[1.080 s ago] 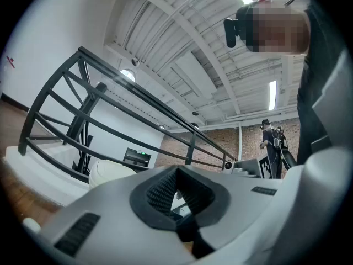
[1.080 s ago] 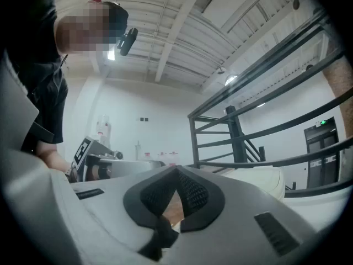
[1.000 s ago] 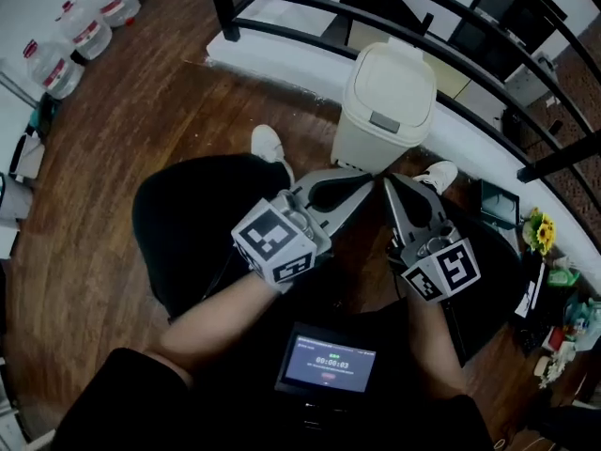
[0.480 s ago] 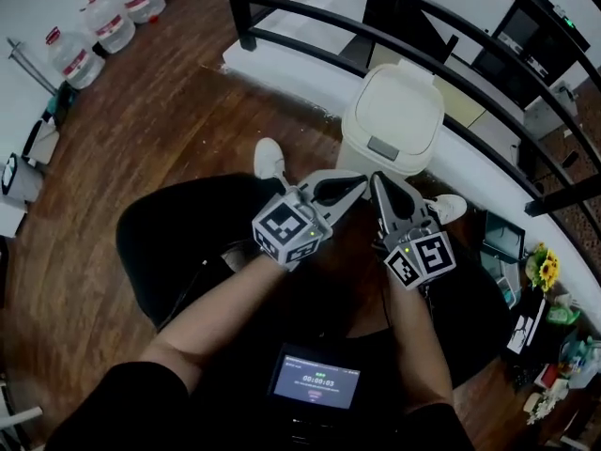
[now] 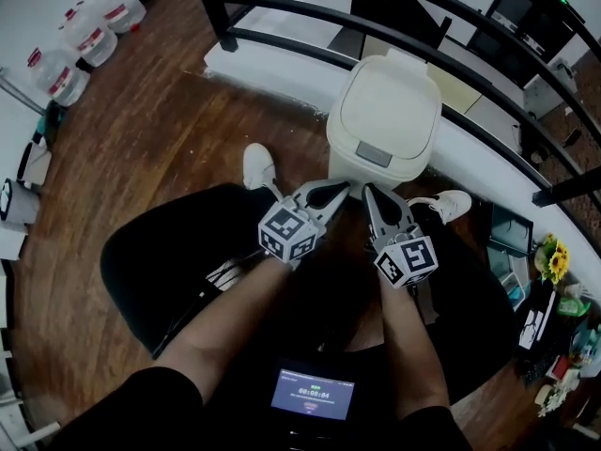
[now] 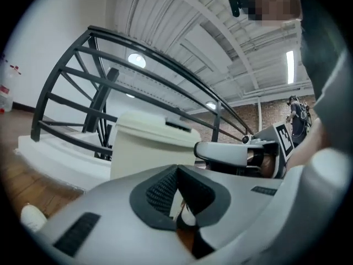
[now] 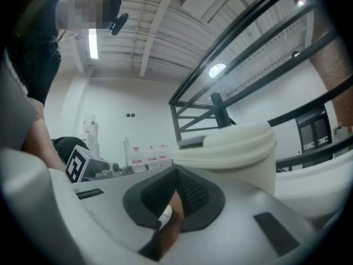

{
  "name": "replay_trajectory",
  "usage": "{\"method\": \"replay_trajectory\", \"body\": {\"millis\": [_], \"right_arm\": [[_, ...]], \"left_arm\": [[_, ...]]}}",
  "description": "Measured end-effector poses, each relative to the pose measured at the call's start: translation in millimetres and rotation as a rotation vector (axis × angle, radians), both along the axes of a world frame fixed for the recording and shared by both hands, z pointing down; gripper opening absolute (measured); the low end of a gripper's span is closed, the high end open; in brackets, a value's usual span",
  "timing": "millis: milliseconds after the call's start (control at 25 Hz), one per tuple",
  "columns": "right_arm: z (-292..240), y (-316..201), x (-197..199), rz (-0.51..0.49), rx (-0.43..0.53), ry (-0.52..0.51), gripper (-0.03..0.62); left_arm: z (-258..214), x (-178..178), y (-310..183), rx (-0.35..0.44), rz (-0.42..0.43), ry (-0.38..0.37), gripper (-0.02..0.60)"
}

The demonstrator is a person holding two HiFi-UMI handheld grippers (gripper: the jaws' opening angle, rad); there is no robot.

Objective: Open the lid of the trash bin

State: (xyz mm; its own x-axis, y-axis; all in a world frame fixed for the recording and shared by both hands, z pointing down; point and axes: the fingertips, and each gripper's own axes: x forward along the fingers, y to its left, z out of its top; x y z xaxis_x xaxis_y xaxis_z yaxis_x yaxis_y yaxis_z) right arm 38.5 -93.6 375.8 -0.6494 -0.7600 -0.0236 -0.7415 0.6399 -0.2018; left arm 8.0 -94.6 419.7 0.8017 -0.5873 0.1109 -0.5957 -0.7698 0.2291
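A cream trash bin stands on the wood floor against a white ledge, its lid down, with a grey push tab at the near edge. In the head view my left gripper and right gripper sit side by side just short of the bin's near wall, both shut with nothing in them. The left gripper view shows the bin just beyond the shut jaws, with the right gripper beside it. Past the shut jaws of the right gripper view rises the bin.
A black railing runs behind the bin along a white ledge. Water bottles stand at the far left. White shoes flank the bin. A small screen hangs at the person's chest. Clutter and flowers lie at the right.
Both grippers have drawn closer together and nearer the bin's front wall. The head view has shifted slightly. The lid has stayed down.
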Motion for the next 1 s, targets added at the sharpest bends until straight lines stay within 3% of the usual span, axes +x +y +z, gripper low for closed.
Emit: {"method": "replay_trajectory", "body": {"millis": [520,760,1000], "right_arm": [[108,-43,19,0.040,-0.156,0.028,0.009],[145,-53,24,0.035,-0.206,0.076,0.011],[174,-63,21,0.029,-0.261,0.094,0.011]], "left_arm": [[153,16,-50,-0.193,0.021,-0.163,0.037],[200,30,-65,-0.246,0.032,-0.188,0.037],[213,35,-69,-0.247,0.038,-0.171,0.038]]}}
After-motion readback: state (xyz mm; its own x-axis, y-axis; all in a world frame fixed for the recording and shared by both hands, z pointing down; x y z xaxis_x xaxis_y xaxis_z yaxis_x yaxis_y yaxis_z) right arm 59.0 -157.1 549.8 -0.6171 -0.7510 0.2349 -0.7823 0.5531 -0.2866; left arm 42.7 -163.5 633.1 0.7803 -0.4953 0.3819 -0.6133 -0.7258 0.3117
